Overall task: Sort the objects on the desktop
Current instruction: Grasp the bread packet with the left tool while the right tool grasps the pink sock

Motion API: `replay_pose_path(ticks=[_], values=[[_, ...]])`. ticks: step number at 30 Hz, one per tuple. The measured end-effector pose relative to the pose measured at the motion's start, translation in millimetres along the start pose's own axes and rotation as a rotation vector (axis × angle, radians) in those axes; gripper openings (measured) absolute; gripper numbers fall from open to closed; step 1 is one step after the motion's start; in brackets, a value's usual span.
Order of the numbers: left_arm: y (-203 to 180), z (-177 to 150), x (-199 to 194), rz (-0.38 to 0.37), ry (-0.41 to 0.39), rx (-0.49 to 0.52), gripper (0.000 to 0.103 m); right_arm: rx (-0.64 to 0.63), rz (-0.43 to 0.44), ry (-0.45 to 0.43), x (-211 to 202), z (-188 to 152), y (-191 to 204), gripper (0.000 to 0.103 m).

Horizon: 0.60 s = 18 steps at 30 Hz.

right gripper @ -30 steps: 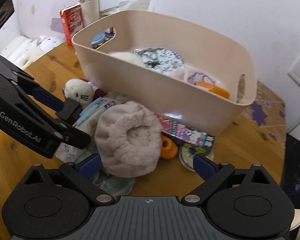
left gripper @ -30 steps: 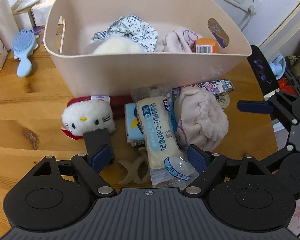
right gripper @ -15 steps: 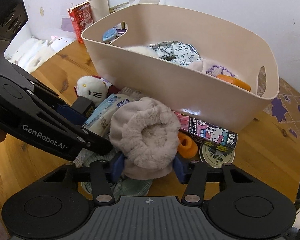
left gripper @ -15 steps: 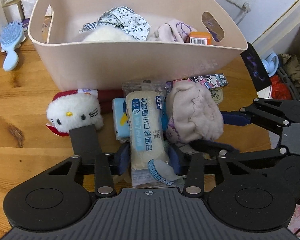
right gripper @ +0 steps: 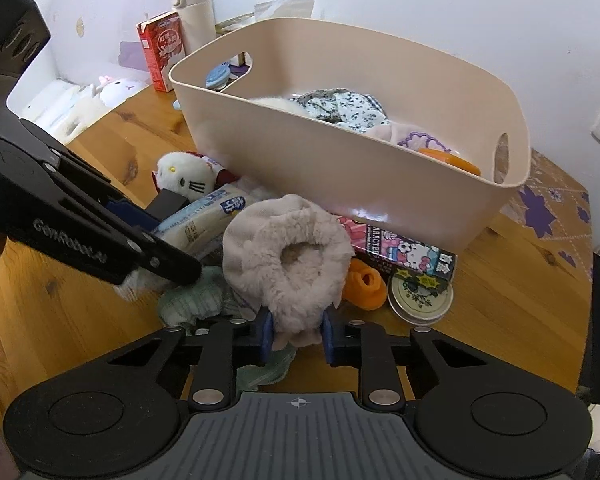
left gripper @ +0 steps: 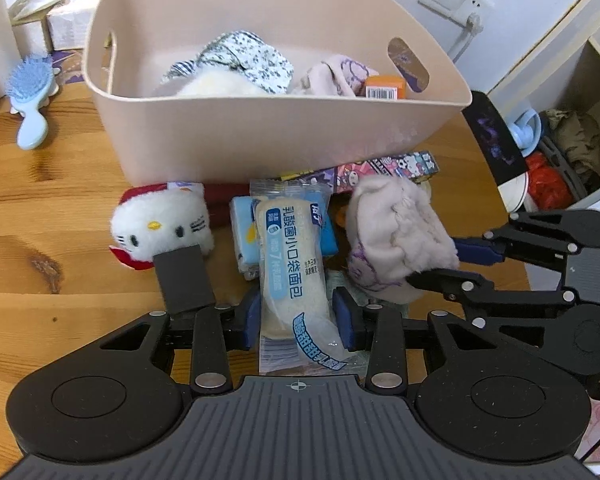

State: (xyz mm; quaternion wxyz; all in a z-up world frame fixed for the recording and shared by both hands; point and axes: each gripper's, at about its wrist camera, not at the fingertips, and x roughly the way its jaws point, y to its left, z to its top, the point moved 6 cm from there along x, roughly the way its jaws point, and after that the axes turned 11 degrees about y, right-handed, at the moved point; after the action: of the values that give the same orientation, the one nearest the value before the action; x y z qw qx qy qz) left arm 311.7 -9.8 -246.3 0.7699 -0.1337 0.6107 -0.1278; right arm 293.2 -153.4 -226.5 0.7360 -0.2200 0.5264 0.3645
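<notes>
A beige plastic bin (left gripper: 284,136) stands on the wooden table with clothes and an orange box inside; it also shows in the right wrist view (right gripper: 340,168). My left gripper (left gripper: 298,316) is shut on a wrapped bread packet (left gripper: 294,264) lying in front of the bin. My right gripper (right gripper: 296,334) is shut on a fluffy beige sock (right gripper: 288,260), which also shows in the left wrist view (left gripper: 396,236). A Hello Kitty plush (left gripper: 160,224) lies left of the packet.
A Hello Kitty patterned box (right gripper: 404,254), an orange item (right gripper: 366,284) and a round tin (right gripper: 420,294) lie by the bin. A blue hairbrush (left gripper: 30,96) lies far left. A red carton (right gripper: 162,52) and white flask (right gripper: 194,12) stand behind.
Both grippers went from wide open to shut: the left closed on the bread packet, the right on the fluffy sock. Both have lifted slightly back from the pile.
</notes>
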Motion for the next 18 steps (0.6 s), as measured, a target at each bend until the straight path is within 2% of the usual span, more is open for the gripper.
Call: replay_pose_path(ticks=[10, 18], values=[[16, -9, -22, 0.000, -0.033, 0.003, 0.038, 0.041, -0.043, -0.019, -15, -10, -1, 0.019], [24, -15, -35, 0.002, -0.064, 0.009, 0.038, 0.061, -0.086, -0.055, -36, -14, -7, 0.011]])
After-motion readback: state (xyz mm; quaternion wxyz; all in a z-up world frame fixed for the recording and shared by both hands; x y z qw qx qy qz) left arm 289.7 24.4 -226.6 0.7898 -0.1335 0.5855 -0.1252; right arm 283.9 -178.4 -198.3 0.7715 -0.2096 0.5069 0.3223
